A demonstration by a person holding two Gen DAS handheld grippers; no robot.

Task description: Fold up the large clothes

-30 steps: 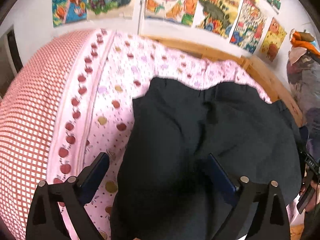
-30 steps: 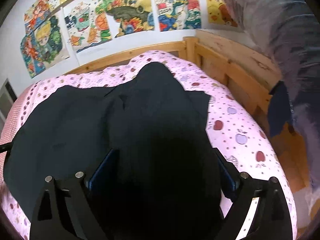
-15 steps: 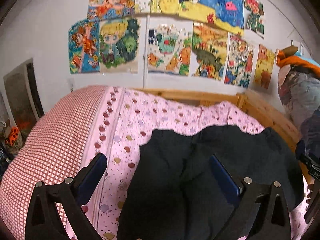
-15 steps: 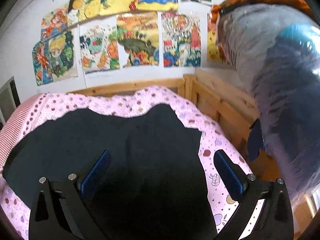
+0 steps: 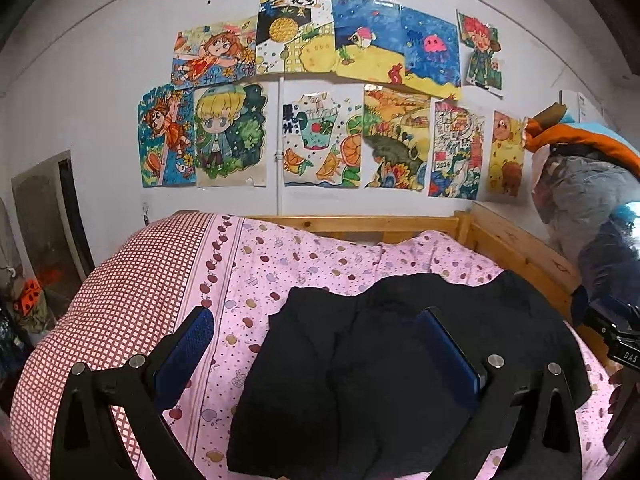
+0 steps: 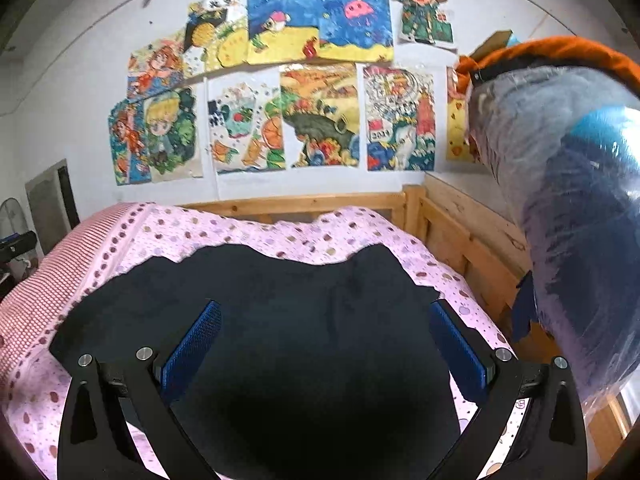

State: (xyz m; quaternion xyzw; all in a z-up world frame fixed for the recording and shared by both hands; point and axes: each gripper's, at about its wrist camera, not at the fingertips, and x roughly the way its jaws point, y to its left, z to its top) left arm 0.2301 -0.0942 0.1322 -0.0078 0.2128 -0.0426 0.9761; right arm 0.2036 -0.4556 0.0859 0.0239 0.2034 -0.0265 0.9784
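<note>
A large black garment [image 5: 380,364] lies folded on the pink apple-print bedspread [image 5: 304,256]; it also shows in the right wrist view [image 6: 280,300], spread wide across the bed. My left gripper [image 5: 320,344] is open and empty, held above the garment's left part. My right gripper [image 6: 326,332] is open and empty, held above the garment's near middle. Neither touches the cloth. The right gripper's body [image 5: 620,344] shows at the right edge of the left wrist view.
A red-checked quilt [image 5: 112,304] covers the bed's left side. A wooden bed frame [image 6: 460,240] runs along the back and right. Plastic-wrapped clothes [image 6: 580,220] hang at the right. Drawings [image 5: 320,100] cover the wall behind.
Both grippers have risen and pulled back from the garment, tilting up so more wall shows. Both stay open and empty. The garment lies still on the bed.
</note>
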